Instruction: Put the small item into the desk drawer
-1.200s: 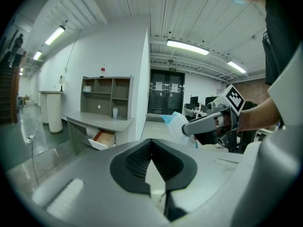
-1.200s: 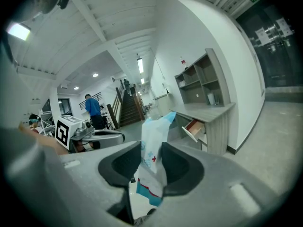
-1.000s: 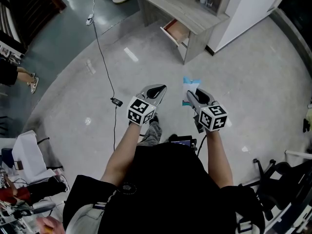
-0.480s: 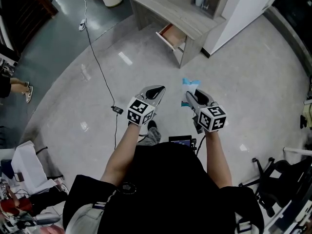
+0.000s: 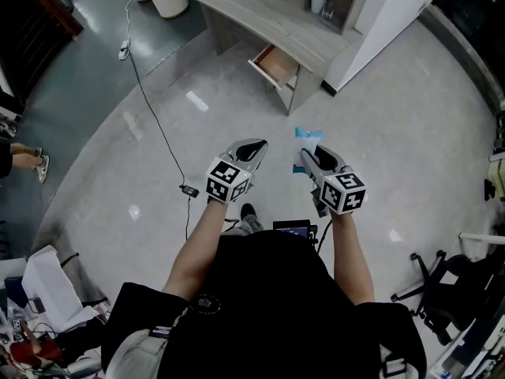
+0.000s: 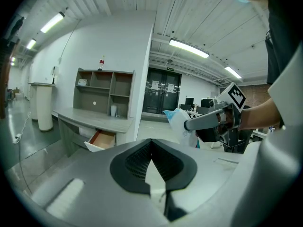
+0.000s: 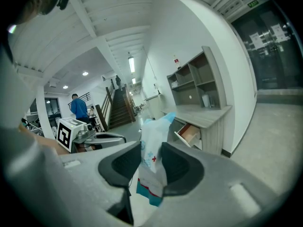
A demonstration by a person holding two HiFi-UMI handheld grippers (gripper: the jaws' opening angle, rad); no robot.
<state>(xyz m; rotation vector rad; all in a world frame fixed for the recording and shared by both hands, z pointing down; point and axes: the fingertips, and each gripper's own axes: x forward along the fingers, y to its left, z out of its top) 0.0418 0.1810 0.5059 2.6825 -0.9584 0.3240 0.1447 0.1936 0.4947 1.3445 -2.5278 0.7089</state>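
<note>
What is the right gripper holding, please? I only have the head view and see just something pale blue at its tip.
Observer: A soft white packet with a small red cross and a teal bottom edge, pinched in the jaws of the right gripper.
Operator: Thanks. Is the left gripper carrying anything?
Observer: No, the left gripper has its jaws meeting at the tips with nothing between them.
Operator: Is anyone around that I'm missing?
Observer: A person in a blue top stands by a staircase in the background.
</note>
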